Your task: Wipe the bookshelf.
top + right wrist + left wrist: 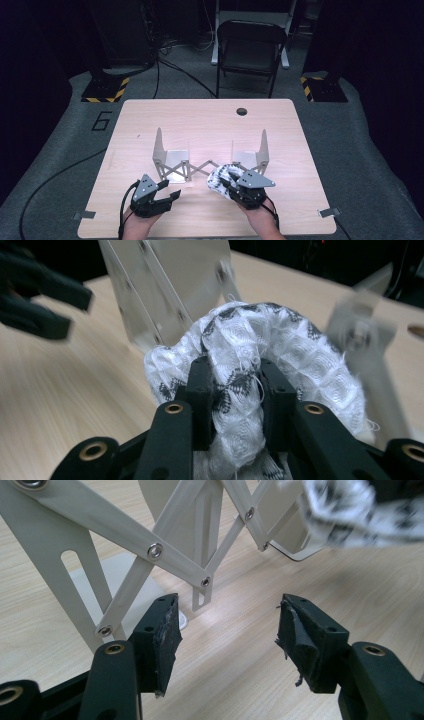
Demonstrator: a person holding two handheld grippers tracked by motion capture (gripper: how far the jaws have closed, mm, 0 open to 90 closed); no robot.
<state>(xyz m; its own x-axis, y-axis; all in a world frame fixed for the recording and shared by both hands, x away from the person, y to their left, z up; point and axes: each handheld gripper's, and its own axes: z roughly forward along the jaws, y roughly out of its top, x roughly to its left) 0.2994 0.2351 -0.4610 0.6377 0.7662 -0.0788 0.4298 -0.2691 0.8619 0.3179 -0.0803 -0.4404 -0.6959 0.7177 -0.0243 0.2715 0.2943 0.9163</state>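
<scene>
Right now my right gripper (235, 390) is clamped on a bunched white cloth with black pattern (280, 350), holding it just in front of the beige scissor-arm rack (186, 167) on the wooden table (150, 115). My left gripper (227, 630) stands open and empty, beside the rack's crossed arms.

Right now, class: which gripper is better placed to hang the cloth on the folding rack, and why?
The right gripper: its jaws already pinch the cloth, held just in front of the rack. The left gripper has open jaws with nothing between them, low at the rack's left end.
</scene>
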